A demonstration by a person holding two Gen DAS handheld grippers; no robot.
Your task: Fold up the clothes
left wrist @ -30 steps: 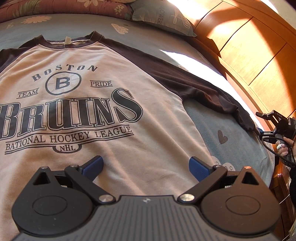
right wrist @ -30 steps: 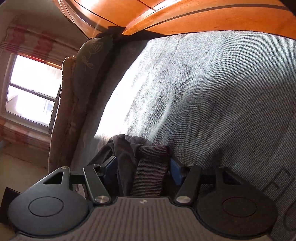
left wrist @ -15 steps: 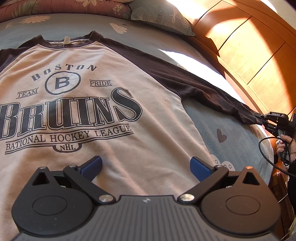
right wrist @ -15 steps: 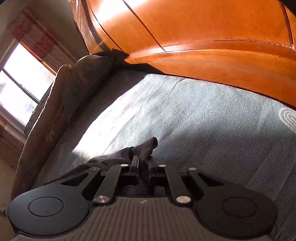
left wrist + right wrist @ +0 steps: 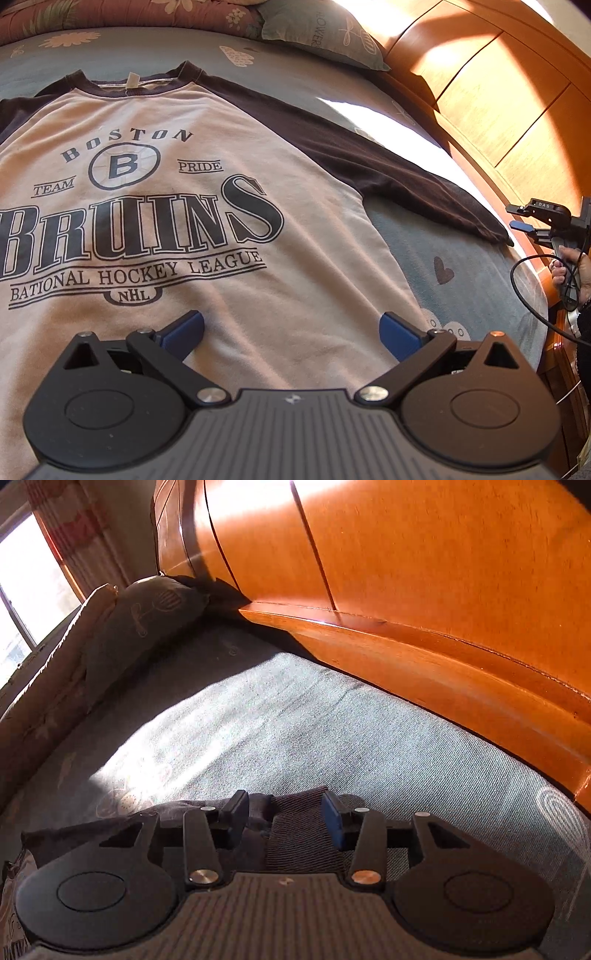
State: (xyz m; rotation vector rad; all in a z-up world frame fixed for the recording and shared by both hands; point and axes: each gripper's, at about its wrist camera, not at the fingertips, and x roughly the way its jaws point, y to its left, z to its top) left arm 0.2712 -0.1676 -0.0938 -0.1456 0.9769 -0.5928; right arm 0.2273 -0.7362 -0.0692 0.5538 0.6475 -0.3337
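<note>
A cream shirt point(image 5: 166, 229) with dark sleeves and a Boston Bruins print lies flat, front up, on the bed. My left gripper point(image 5: 291, 325) hovers open over its lower part, holding nothing. The right sleeve point(image 5: 388, 173) stretches out straight to its cuff point(image 5: 495, 234) near the bed's edge. A hand point(image 5: 569, 266) holds my right gripper point(image 5: 515, 217) just past that cuff. In the right wrist view the right gripper point(image 5: 284, 805) has its jaws opening; the ribbed cuff point(image 5: 299, 834) lies between them, and the pads do not press on it.
A blue printed bed sheet point(image 5: 461, 288) covers the bed. A polished wooden bed board point(image 5: 498, 92) runs along the right side, close to the cuff. A pillow point(image 5: 321, 33) and a floral quilt point(image 5: 110, 14) lie at the far end. A bright window point(image 5: 22, 590) is beyond.
The right gripper shut on the cuff, drew the crumpled sleeve out straight toward the bed's edge, then opened and lifted away. The left gripper stayed still.
</note>
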